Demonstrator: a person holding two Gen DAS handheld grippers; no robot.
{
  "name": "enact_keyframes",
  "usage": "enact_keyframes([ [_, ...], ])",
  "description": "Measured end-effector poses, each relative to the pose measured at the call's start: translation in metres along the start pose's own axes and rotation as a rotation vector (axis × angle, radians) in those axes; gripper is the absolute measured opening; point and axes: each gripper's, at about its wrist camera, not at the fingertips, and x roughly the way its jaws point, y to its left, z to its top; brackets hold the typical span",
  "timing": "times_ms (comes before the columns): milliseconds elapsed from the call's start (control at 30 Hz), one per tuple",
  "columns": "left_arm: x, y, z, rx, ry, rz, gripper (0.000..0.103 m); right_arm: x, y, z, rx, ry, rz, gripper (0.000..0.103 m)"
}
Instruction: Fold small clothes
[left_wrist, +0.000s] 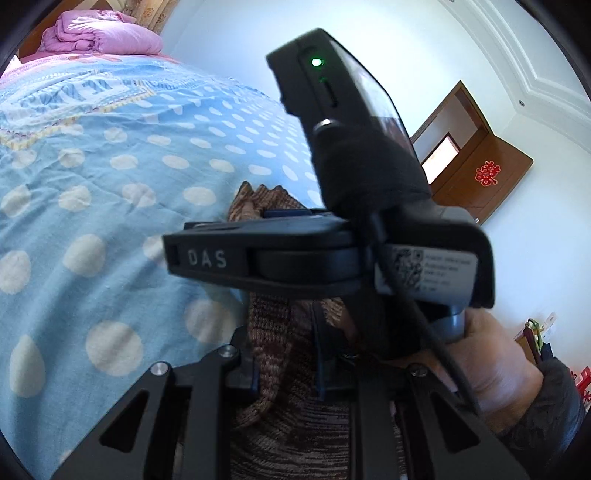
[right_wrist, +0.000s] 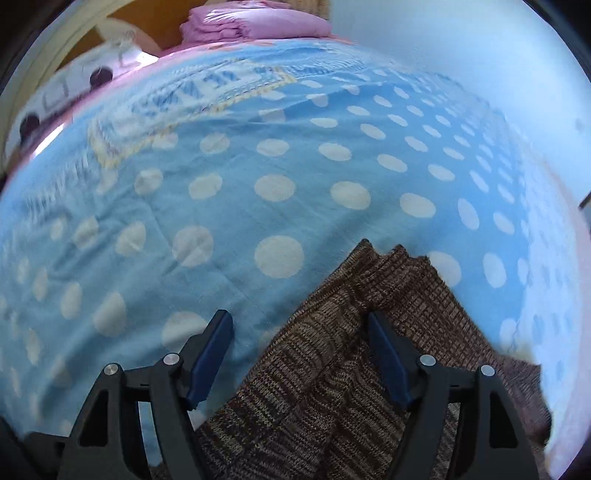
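Note:
A brown knitted garment (right_wrist: 332, 369) lies on the blue polka-dot bedspread (right_wrist: 258, 166). In the right wrist view my right gripper (right_wrist: 301, 354) is open, its blue-padded fingers (right_wrist: 210, 354) apart over the garment's left edge, holding nothing. In the left wrist view the garment (left_wrist: 273, 354) runs between my left gripper's fingers (left_wrist: 284, 365), which look closed on a fold of it. The other hand-held gripper body (left_wrist: 332, 254), marked DAS, crosses right in front and hides most of the garment.
A folded pink quilt (left_wrist: 99, 37) sits at the head of the bed. A white wall and a brown door (left_wrist: 480, 173) with a red decoration are to the right. The person's hand (left_wrist: 480, 354) holds the gripper handle.

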Motion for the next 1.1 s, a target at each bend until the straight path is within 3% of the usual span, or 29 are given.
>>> enact_keyframes([
  [67, -0.002, 0.0, -0.003, 0.0, 0.003, -0.002, 0.022, -0.004, -0.008, -0.001, 0.042, -0.005, -0.007, 0.051],
  [100, -0.002, 0.0, -0.003, 0.003, 0.006, -0.01, 0.022, -0.007, -0.016, -0.002, 0.07, -0.003, -0.027, 0.029],
  [133, -0.002, -0.001, -0.003, 0.01, 0.008, -0.017, 0.022, -0.01, -0.025, -0.004, 0.109, -0.008, -0.009, 0.019],
  [167, -0.003, -0.001, -0.003, 0.017, 0.008, -0.02, 0.022, -0.015, -0.038, -0.008, 0.179, -0.022, 0.044, 0.016],
  [333, -0.008, -0.019, -0.004, 0.105, 0.004, -0.032, 0.022, -0.038, -0.07, -0.031, 0.382, -0.108, 0.17, 0.013],
  [500, -0.016, -0.063, -0.008, 0.279, 0.005, -0.039, 0.022, -0.089, -0.11, -0.062, 0.549, -0.251, 0.266, 0.013],
  [633, -0.013, -0.115, -0.02, 0.413, 0.026, -0.078, 0.022, -0.128, -0.145, -0.097, 0.618, -0.318, 0.251, 0.013],
  [767, 0.006, -0.162, -0.045, 0.511, 0.081, -0.105, 0.022, -0.151, -0.177, -0.14, 0.667, -0.327, 0.185, 0.012],
  [967, 0.039, -0.185, -0.079, 0.581, 0.169, -0.071, 0.022, -0.137, -0.214, -0.21, 0.794, -0.286, 0.148, 0.012],
  [1100, 0.048, -0.184, -0.079, 0.585, 0.193, -0.053, 0.022, -0.115, -0.224, -0.239, 0.847, -0.25, 0.16, 0.012],
])
